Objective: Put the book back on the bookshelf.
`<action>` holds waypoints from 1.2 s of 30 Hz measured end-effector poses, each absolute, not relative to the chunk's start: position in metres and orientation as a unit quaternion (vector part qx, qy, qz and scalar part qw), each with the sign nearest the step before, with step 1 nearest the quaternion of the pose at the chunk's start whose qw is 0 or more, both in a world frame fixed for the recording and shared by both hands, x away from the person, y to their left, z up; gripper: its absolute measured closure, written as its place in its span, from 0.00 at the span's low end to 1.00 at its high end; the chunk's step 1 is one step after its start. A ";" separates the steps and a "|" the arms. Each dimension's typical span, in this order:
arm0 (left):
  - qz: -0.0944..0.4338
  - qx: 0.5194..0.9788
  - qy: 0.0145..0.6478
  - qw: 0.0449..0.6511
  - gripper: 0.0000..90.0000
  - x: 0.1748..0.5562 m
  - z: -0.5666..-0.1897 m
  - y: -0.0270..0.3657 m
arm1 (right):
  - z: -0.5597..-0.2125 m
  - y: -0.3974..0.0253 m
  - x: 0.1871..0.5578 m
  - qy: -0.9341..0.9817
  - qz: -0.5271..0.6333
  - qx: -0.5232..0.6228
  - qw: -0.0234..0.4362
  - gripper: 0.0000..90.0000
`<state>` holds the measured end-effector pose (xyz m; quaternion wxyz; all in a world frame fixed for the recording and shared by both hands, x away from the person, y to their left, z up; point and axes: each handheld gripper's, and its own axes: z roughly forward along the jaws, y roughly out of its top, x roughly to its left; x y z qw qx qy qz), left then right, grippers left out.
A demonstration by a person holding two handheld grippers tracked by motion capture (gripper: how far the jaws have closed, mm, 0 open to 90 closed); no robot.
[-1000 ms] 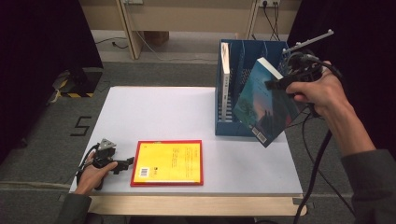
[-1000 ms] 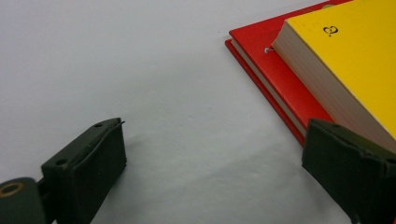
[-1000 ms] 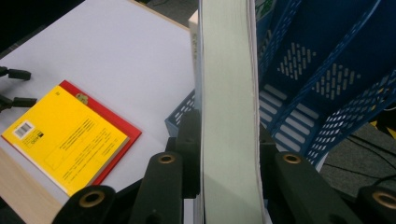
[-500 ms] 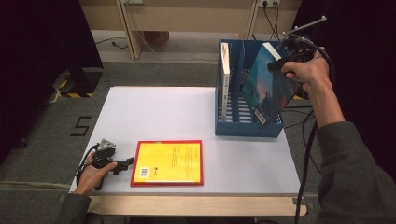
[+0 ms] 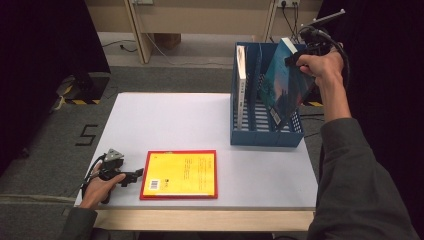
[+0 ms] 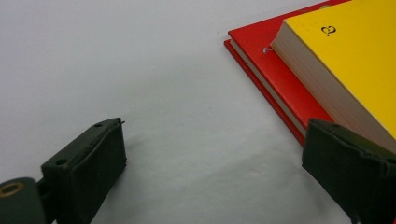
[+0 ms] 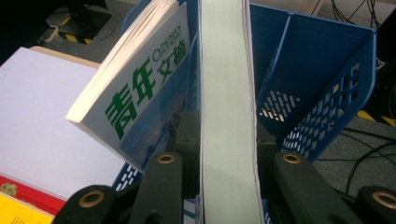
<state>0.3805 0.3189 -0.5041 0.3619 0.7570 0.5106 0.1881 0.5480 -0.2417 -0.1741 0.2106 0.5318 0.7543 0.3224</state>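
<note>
A teal-covered book hangs tilted over the blue file rack, its lower corner down inside the right compartment. My right gripper is shut on the book's upper edge. In the right gripper view the jaws clamp its pale page block. A second book with green characters on its cover stands in the rack's left slot. My left gripper rests open on the table, just left of a yellow book. That yellow book lies on a red one.
The white table is bare between the stacked books and the rack. The rack stands near the table's right edge. Cables and table legs lie on the floor beyond the far edge.
My right gripper has carried the teal book up and away from me, from in front of the rack's right side to over it, with the book's lower end now inside. The left gripper stayed put.
</note>
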 end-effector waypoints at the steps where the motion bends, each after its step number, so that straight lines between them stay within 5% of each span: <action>1: 0.188 0.757 0.510 0.362 0.06 0.380 -0.504 0.319 | -0.174 -0.241 0.549 0.753 0.323 0.532 0.212 0.81; 36: 0.191 0.758 0.507 0.365 0.07 0.379 -0.505 0.320 | -0.224 -0.214 0.611 0.718 0.323 0.586 0.191 0.81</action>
